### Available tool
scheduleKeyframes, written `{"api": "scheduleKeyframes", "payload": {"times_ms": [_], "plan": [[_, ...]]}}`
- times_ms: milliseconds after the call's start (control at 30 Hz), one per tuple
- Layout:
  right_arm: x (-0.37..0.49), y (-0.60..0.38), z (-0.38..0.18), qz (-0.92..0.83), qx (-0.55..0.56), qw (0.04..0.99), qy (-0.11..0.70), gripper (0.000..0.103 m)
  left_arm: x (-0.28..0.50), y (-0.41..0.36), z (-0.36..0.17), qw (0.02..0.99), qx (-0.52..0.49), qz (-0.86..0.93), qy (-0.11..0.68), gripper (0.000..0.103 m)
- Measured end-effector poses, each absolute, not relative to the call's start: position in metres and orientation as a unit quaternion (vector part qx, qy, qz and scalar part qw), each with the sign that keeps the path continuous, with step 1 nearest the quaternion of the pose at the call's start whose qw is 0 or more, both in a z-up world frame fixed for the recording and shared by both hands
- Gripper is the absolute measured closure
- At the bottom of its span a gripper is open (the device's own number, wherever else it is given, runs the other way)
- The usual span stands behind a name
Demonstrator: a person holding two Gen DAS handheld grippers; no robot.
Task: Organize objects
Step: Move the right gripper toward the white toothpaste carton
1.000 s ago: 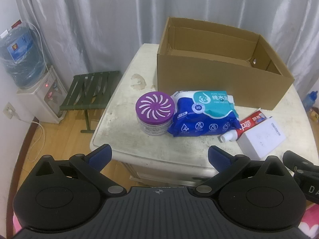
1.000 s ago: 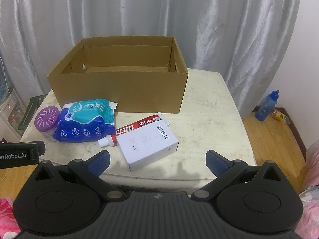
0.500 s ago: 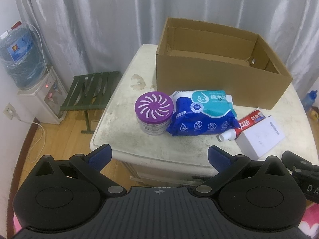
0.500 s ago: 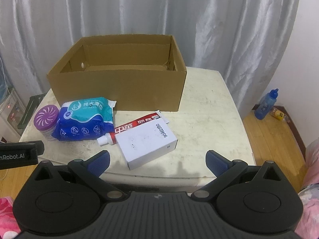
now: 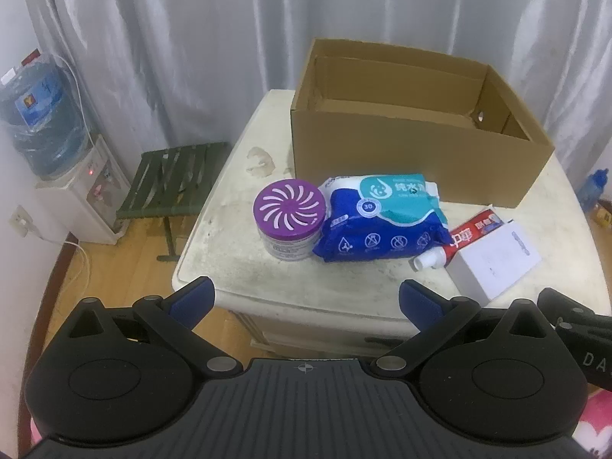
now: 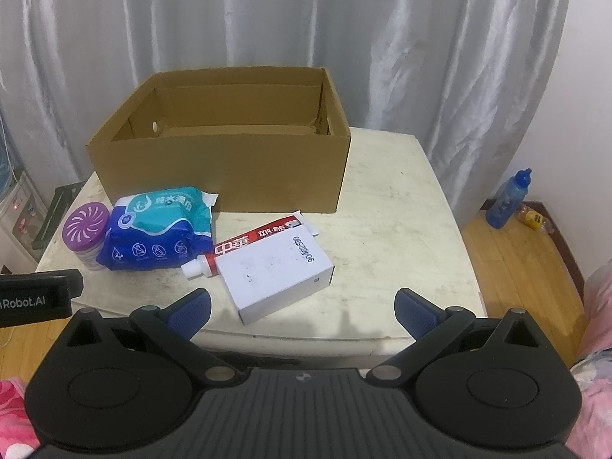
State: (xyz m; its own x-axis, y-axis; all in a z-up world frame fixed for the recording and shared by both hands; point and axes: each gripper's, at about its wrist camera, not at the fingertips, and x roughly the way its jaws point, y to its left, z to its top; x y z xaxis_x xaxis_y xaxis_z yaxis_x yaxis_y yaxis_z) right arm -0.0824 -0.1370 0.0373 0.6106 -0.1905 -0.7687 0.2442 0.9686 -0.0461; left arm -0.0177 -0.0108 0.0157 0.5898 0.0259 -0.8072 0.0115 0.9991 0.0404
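So both tools are just hanging in front of the bench with nothing in them. The left tool [image 5: 306, 296] has its blue-padded fingers [image 5: 193, 298] spread wide apart, short of the near left corner of the bench [image 5: 229, 206]. Same deal with the right tool [image 6: 302, 308]: fingers [image 6: 415, 311] splayed out, nothing between them, hovering at the near edge of the bench [image 6: 401, 229].

Closest to the right tool is a white box [image 6: 275, 271], lying flat and turned a bit diagonal near the front edge. A red toothpaste tube [image 6: 252, 243] lies right against its far-left side, white cap pointing left, and the box seems to overlap part of it. From the left view that white box [image 5: 495, 262] and toothpaste tube [image 5: 464, 235] sit off to the right.

Next over is a blue and teal wipes pack [image 5: 378, 216], touching or nearly touching the tube's cap end. Just left of it, pretty much touching, is a round air freshener [image 5: 288, 222] with a purple swirl-vent lid, standing upright. In the right view the wipes pack [image 6: 160, 229] and air freshener [image 6: 84, 229] are at the left end of the row.

Behind all four things sits an open cardboard box [image 5: 413, 126], top open; I can't see anything inside it. From the right side the cardboard box [image 6: 229, 157] takes up the back left part of the bench.

Off the bench: a water dispenser [image 5: 57, 153] and a green slatted stool [image 5: 176, 176] on the left, a blue bottle [image 6: 510, 199] on the floor at right, grey curtains [image 6: 267, 11] behind.
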Motion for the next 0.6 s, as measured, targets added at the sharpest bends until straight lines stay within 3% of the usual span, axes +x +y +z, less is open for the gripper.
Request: {"api": "scheduleKeyframes", "payload": {"times_ms": [600], "plan": [[-0.104, -0.168, 0.035, -0.127, 0.041, 0.9, 0.414, 0.0, -0.034, -0.032, 0.014, 0.892, 0.044, -0.013, 0.45, 0.0]]}}
